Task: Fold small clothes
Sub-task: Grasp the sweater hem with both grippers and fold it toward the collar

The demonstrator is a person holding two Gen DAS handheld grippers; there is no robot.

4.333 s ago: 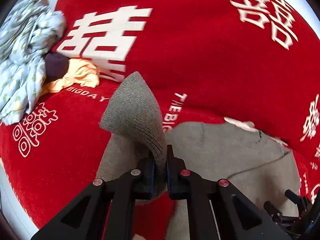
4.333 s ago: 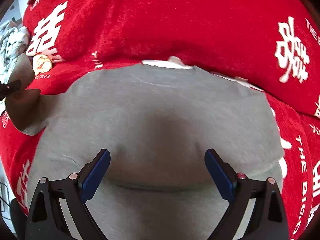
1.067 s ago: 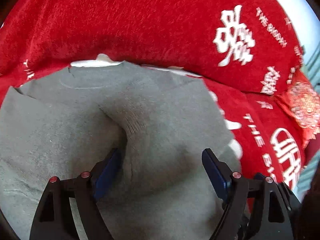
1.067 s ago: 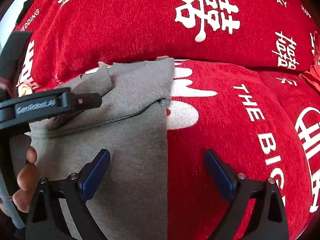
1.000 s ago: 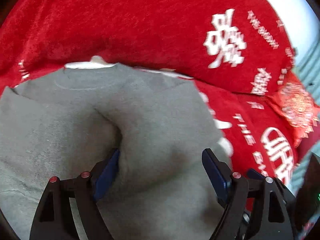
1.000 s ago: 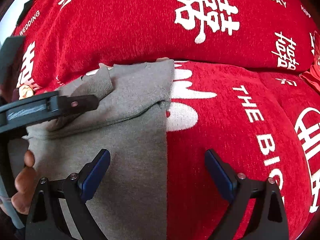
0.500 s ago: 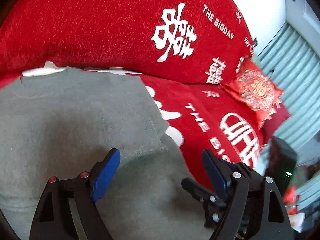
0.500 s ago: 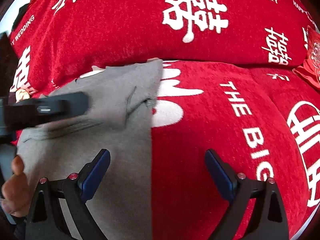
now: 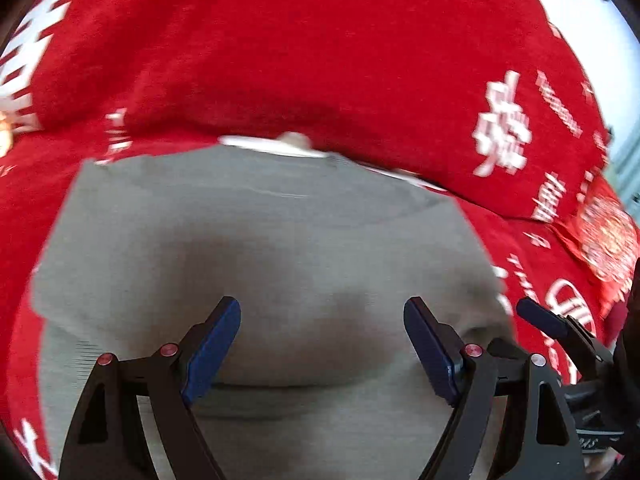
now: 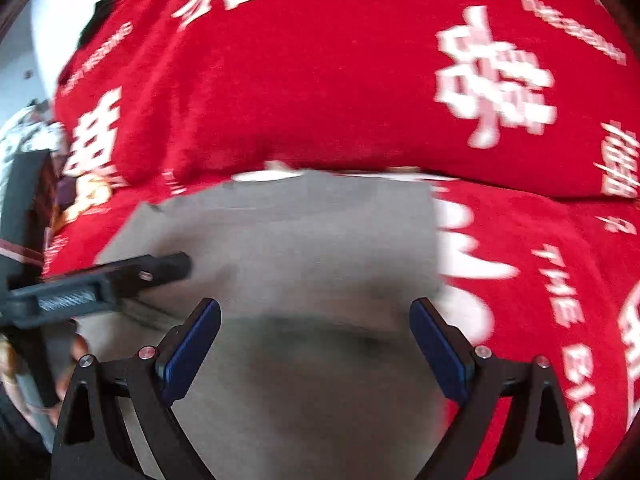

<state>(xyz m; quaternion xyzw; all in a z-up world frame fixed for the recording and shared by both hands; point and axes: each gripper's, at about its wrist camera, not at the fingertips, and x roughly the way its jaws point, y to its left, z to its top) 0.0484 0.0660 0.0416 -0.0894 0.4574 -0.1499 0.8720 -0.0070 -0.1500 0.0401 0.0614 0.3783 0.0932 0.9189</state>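
With both sleeves apparently folded in, grey sweater [image 9: 280, 248] needs its lengthwise fold; left gripper [image 9: 322, 344] and right gripper [image 10: 316, 344] gape wide, empty.

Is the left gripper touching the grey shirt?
Cannot tell. In the left wrist view the left gripper is open over the grey shirt, but blur hides any gap or contact.
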